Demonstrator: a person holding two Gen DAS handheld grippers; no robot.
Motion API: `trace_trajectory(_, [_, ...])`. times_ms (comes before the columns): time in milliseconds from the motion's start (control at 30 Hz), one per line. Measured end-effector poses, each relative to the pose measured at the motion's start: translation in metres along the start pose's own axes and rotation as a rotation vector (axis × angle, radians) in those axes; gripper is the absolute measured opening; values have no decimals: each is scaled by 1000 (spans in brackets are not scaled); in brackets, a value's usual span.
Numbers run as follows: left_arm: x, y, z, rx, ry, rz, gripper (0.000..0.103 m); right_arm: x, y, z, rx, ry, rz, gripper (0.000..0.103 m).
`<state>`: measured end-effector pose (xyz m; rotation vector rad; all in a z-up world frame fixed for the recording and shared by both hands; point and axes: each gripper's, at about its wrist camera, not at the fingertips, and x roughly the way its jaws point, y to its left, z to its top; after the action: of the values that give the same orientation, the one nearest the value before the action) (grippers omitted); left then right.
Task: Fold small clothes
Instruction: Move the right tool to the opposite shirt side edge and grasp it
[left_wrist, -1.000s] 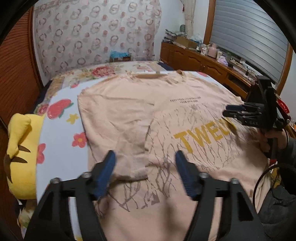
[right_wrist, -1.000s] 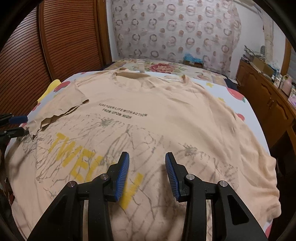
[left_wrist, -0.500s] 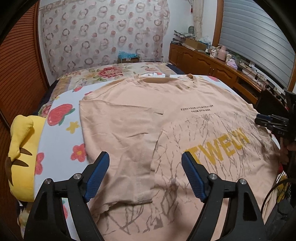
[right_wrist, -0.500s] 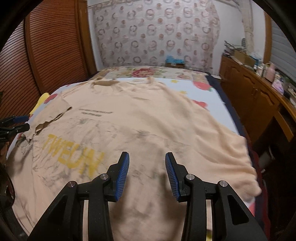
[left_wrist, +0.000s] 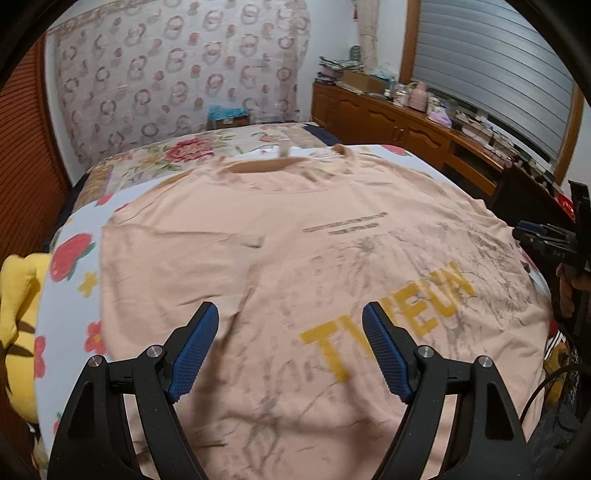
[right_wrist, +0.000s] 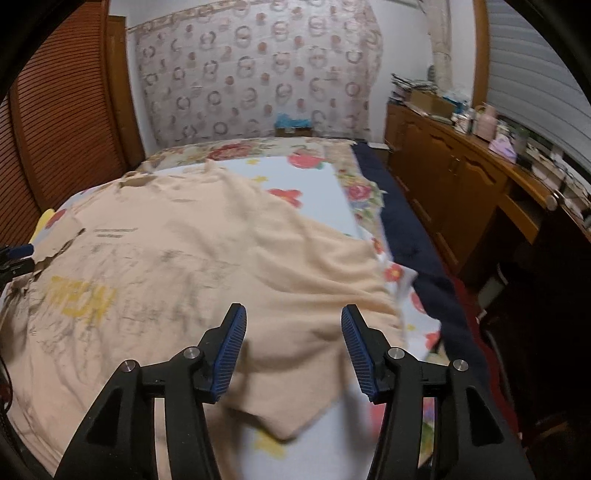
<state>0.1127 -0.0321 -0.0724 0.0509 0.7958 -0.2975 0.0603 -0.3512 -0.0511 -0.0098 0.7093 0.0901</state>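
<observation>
Across the middle of both frames, the peach T-shirt (left_wrist: 295, 258) lies spread on the floral bed (left_wrist: 70, 295), collar toward the top. Left gripper (left_wrist: 290, 354) hovers above it, jaws wide, empty. Right gripper (right_wrist: 293, 354) over the shirt's lower-right sleeve, jaws opening, gripping nothing.

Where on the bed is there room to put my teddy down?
The peach T-shirt covers most of the bed. Bare sheet shows between the shirt's right side and the bed's edge, and a strip between the shirt and the yellow plush toy. The wooden counter is crowded.
</observation>
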Motion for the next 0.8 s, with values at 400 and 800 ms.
trace_trajectory(400, [36,-31,2,64,96,-42,81,25,-33,4,101,66,9,56])
trace_trajectory(800, [47,-38,0,95,113,-1,88,28,-34,3,87,67,23,38])
